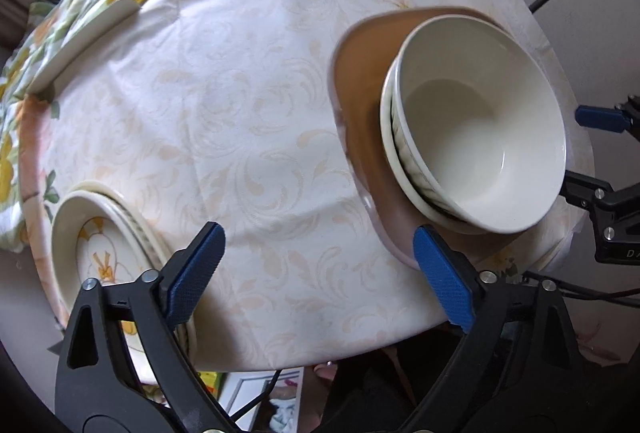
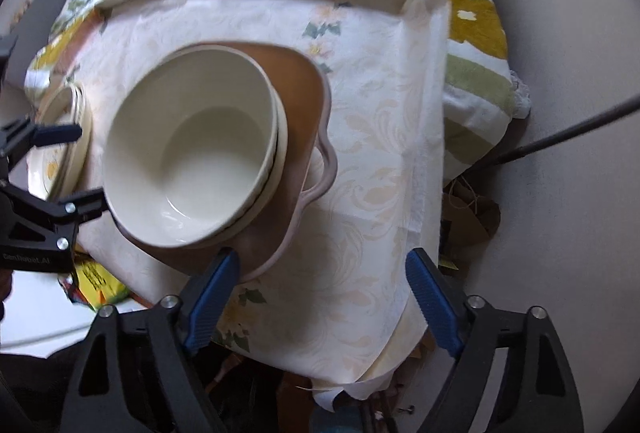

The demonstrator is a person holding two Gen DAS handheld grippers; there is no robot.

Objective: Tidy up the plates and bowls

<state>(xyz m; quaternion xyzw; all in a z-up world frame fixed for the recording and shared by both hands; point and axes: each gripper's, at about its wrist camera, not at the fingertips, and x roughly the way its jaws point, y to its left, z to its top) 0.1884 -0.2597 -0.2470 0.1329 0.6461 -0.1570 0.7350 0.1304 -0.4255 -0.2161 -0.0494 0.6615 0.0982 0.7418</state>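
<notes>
Both grippers, left gripper point(image 1: 316, 273) and right gripper point(image 2: 324, 305), gaping, empty | I see bowls point(image 1: 480, 121) nested on tray point(image 1: 360, 73), plates point(image 1: 100, 253) stacked | little left, I judge

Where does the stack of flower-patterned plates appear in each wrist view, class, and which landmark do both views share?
Left wrist view: the flower-patterned plates lie at lower left, partly behind the left gripper's fingers.
Right wrist view: the plates sit at the left edge, beside the white bowls.
Shared landmark: the stacked white bowls on the brown tray.
</notes>
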